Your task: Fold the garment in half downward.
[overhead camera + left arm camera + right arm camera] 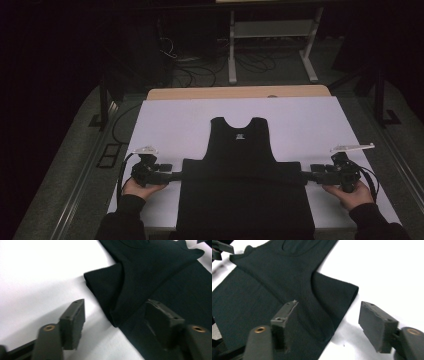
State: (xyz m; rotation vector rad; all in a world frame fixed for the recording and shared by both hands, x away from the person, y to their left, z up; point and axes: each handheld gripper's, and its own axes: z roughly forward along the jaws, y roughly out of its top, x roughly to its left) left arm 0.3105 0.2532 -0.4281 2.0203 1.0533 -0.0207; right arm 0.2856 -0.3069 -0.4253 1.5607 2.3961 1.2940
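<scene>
Shirt is lying folded across its middle on the white table, the left gripper and right gripper standing open beside the fold's ends, gripping nothing; the next fold is probably calling for fresh grips.

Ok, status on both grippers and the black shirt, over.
Left gripper open, right gripper open, pads off the cloth. Black shirt flat on the white table, sleeves folded in. Nothing in the way.
</scene>
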